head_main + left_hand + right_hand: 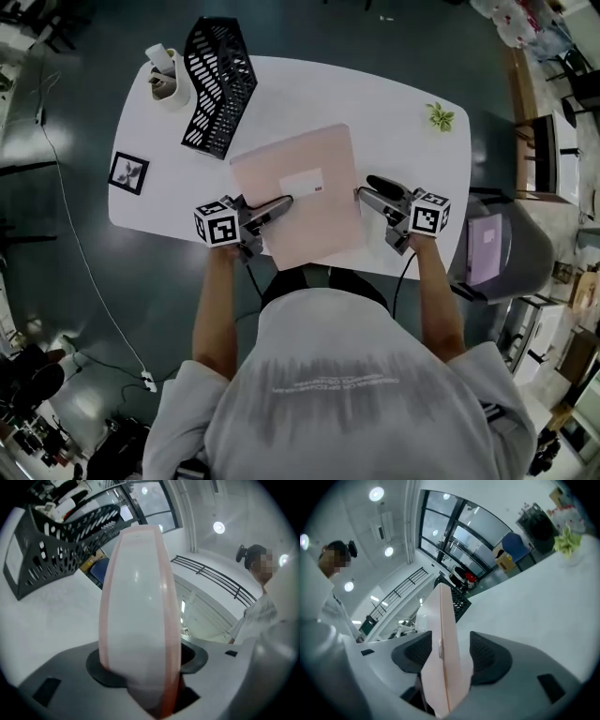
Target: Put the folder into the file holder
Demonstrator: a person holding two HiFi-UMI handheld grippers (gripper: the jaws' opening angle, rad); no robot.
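A pink folder lies flat on the white table, near its front edge. My left gripper is shut on the folder's left side; in the left gripper view the thick white spine fills the gap between the jaws. My right gripper is at the folder's right edge. Its dark pads stand apart from the thin pink edge between them, so it is open. The black perforated file holder stands at the table's back left, apart from the folder, and shows in both gripper views.
A cup with items in it stands left of the file holder. A small framed picture lies at the table's left edge, and a little green plant sits at the back right. A grey chair with a purple folder is right of the table.
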